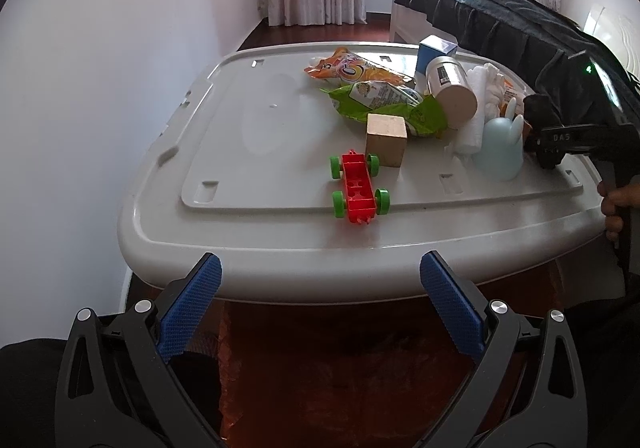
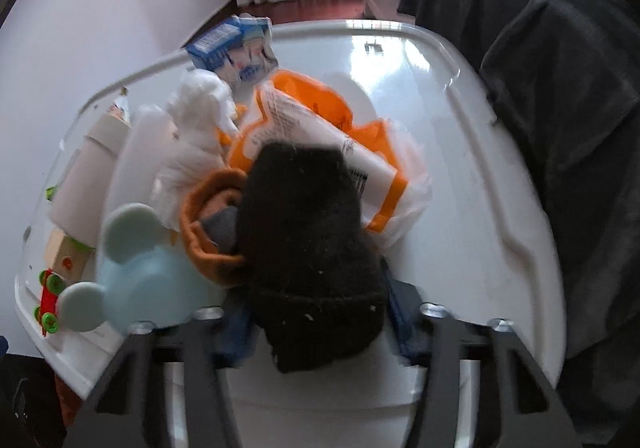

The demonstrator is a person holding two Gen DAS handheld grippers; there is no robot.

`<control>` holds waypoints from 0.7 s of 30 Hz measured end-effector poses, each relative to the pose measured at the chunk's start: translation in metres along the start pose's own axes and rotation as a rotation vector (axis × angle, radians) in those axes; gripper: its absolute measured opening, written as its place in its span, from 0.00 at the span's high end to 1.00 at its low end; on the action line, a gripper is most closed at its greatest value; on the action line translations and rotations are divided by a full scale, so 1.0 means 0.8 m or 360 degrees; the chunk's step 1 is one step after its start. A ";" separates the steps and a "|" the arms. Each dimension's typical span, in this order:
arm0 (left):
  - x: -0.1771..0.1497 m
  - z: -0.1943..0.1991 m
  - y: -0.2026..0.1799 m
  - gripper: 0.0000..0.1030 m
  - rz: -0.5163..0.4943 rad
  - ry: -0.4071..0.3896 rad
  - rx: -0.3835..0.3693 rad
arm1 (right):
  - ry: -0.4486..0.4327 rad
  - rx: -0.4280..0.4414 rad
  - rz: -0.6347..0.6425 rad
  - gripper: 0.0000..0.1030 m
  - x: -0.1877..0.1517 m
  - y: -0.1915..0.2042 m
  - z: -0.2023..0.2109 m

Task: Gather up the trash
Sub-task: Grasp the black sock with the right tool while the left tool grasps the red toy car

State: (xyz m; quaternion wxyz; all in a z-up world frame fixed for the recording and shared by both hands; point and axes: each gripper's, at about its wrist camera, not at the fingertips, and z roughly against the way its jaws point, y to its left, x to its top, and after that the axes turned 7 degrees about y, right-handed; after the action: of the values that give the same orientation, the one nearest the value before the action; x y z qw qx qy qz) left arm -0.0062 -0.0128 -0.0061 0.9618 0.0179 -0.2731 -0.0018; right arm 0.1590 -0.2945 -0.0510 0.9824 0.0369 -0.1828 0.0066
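Note:
My left gripper (image 1: 320, 280) is open and empty, below the near edge of the white bin lid (image 1: 256, 232). On the lid lie an orange snack wrapper (image 1: 352, 70), a green wrapper (image 1: 392, 104), a crumpled white tissue (image 1: 486, 88) and a blue carton (image 1: 434, 50). My right gripper (image 2: 316, 312) is shut on a black sock (image 2: 308, 240), held above the lid (image 2: 440, 136). An orange-cuffed sock (image 2: 208, 224) sits beside it. An orange-white wrapper (image 2: 320, 128), the tissue (image 2: 196, 128) and the carton (image 2: 236, 48) lie beyond.
A red toy car with green wheels (image 1: 360, 188), a wooden block (image 1: 386, 140), a tipped jar (image 1: 452, 90) and a pale blue eared bottle (image 1: 500, 144) also sit on the lid. A dark cloth-covered bed (image 2: 540, 68) stands at the right. A white wall is at the left.

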 end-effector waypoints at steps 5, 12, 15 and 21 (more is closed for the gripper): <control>-0.004 -0.001 0.010 0.06 0.0023 -0.0005 -0.0012 | -0.0005 0.0020 -0.0088 0.60 -0.018 0.001 0.027; -0.003 -0.007 0.017 0.06 0.0053 0.0008 -0.0115 | -0.0269 0.0246 -0.0079 0.59 -0.094 0.020 0.138; 0.005 -0.020 0.002 0.06 0.0008 0.0035 -0.0087 | -0.0258 0.0250 -0.0030 0.59 -0.119 0.034 0.130; 0.033 -0.058 -0.027 0.06 -0.0010 -0.0010 0.0014 | -0.0164 0.0293 -0.0016 0.59 -0.117 0.046 0.110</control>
State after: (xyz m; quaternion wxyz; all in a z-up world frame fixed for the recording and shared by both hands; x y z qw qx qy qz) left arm 0.0407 -0.0333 -0.0325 0.9609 0.0230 -0.2761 -0.0038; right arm 0.0394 -0.2645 -0.0001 0.9642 0.1282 -0.2315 0.0166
